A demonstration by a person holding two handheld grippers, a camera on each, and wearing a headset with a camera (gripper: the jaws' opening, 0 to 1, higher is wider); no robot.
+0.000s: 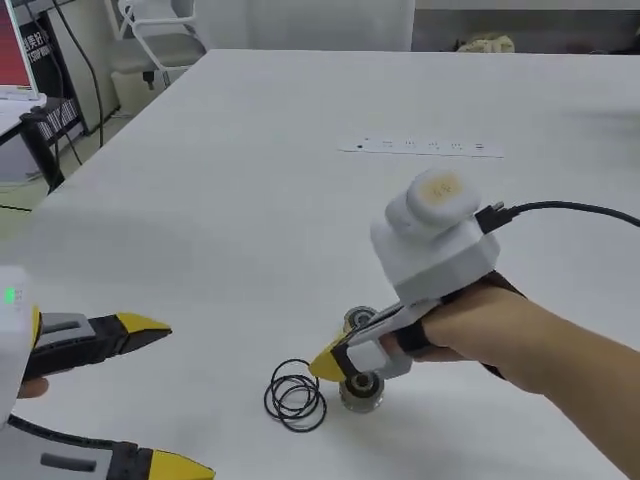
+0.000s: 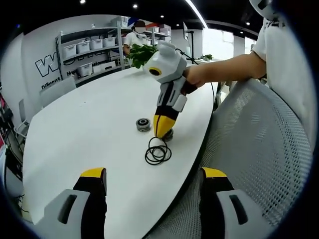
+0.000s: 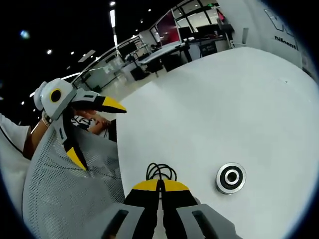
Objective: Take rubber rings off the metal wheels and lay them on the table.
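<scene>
The left gripper (image 1: 182, 397) gapes wide, empty. The right gripper (image 1: 326, 366) is closed beside the rings (image 1: 295, 397), perhaps pinching one; a wheel (image 1: 361, 392) lies under its tips, a second wheel (image 3: 231, 178) just beyond.

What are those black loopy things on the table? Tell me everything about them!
They are thin black rubber rings, several of them, loosely piled so the loops overlap. They look bendy. They lie flat on the white table, near its edge, off the wheels. A metal wheel sits right beside them. The right gripper, jaws shut, points down at the pile's edge; whether it touches a ring cannot be told.
</scene>
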